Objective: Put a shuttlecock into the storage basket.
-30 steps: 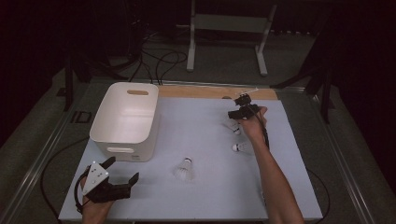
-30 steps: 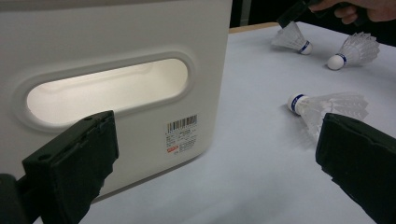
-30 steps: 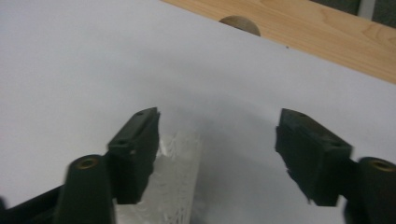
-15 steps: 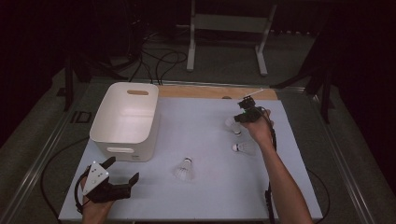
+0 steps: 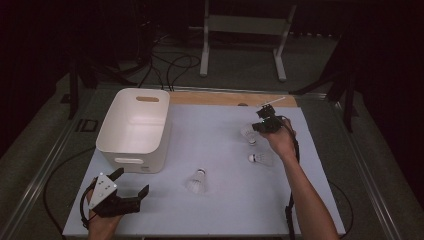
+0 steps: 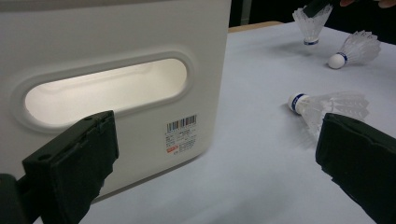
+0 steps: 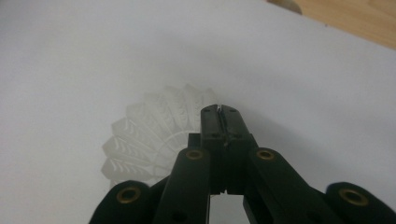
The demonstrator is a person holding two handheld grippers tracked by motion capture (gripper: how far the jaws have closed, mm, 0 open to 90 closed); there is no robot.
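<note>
White sheeting [image 5: 220,145] is covering the table, with a strip of bare wood along its far edge and dark floor and cables beyond. On the far right part of this surface, the right gripper [image 5: 263,123], black and held in the person's hand, is pinching the feather rim of a white feathered shuttlecock with a blue band at its cork [image 5: 248,133]; in the right gripper view its jaws are pressed together on the skirt edge [image 7: 159,135]. That shuttlecock is standing with its long axis upright, cork down and skirt opening upward, as the left gripper view [image 6: 309,24] is showing. Just beside it, toward the person, a second white shuttlecock [image 5: 260,159] is lying on its side, cork pointing left. A third shuttlecock [image 5: 196,181] is lying near the table's middle, cork pointing away from the person. A white plastic tub with handle slots [image 5: 134,131] is sitting at the left. The left gripper [image 5: 127,188] is resting at the near left corner, jaws spread wide and holding nothing.
</note>
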